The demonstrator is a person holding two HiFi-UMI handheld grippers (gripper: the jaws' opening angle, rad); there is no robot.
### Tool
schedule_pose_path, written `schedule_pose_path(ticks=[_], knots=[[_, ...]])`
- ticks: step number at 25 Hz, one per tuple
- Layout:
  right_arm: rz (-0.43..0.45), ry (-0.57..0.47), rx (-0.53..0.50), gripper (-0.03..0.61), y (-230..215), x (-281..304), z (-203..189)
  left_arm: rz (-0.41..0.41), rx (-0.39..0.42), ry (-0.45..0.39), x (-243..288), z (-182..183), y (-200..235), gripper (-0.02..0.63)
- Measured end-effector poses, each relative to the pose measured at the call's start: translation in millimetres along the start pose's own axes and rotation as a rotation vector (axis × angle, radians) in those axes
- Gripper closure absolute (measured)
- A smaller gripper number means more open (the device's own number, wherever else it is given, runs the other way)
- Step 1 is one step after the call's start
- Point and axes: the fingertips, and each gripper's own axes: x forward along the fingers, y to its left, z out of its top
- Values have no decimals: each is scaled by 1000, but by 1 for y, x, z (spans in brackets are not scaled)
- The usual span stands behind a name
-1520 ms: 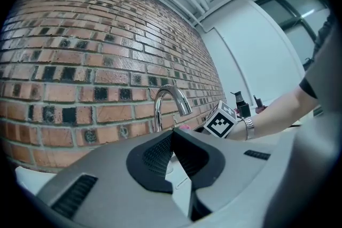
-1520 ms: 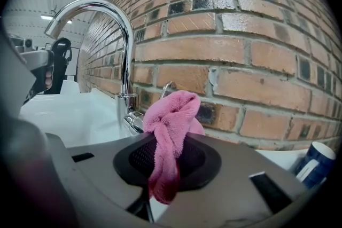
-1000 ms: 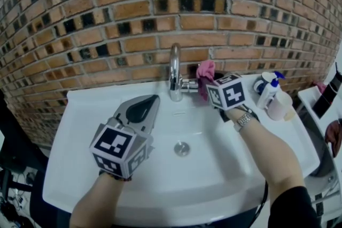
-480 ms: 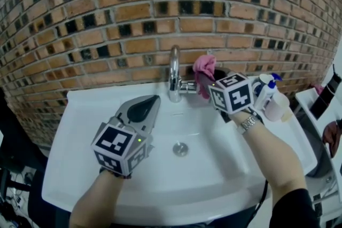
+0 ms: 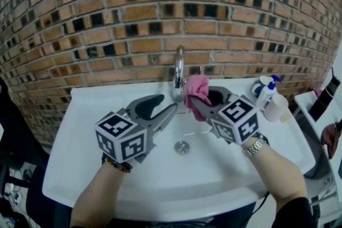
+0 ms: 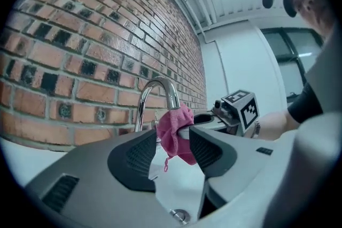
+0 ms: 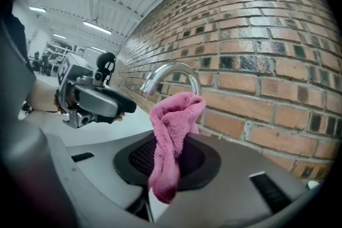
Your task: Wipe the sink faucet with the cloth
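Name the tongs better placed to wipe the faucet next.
Right. The right tongs are shut on the pink cloth, beside the faucet. The left tongs have just been opening, with nothing between them.

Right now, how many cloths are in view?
1: the pink cloth, clamped in the right tool beside the faucet. No other shows, though some may be hidden.

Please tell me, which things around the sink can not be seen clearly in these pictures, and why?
- Handle of the faucet: head view, covered by the cloth held in the right tongs.
- Whether the cloth touches the faucet: no view settles it.
- Label of the spray bottle: head view, too small.
- Drain: left gripper view, partly behind the left tongs.
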Motion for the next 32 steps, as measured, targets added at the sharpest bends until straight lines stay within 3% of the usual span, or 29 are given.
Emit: schedule_pose_path(ticks=[6,10,19,24,32], knots=[[90,14,-135,509,43,-15,-5,-144,-97,14,-1,-6,-14,359],[101,32,-210,508,62,-22,-8,-251,-106,37,2,-11,-35,341],[67,85,-448,503,90,-23,-13,-307,-69,105,3,-20,-53,341],[47,103,-553,492,103,-17,-17,-291,-12,146,5,-26,-57,350],[-62,125,-454,467,93,-8,-19,-140,146,189,5,-23,-49,427]])
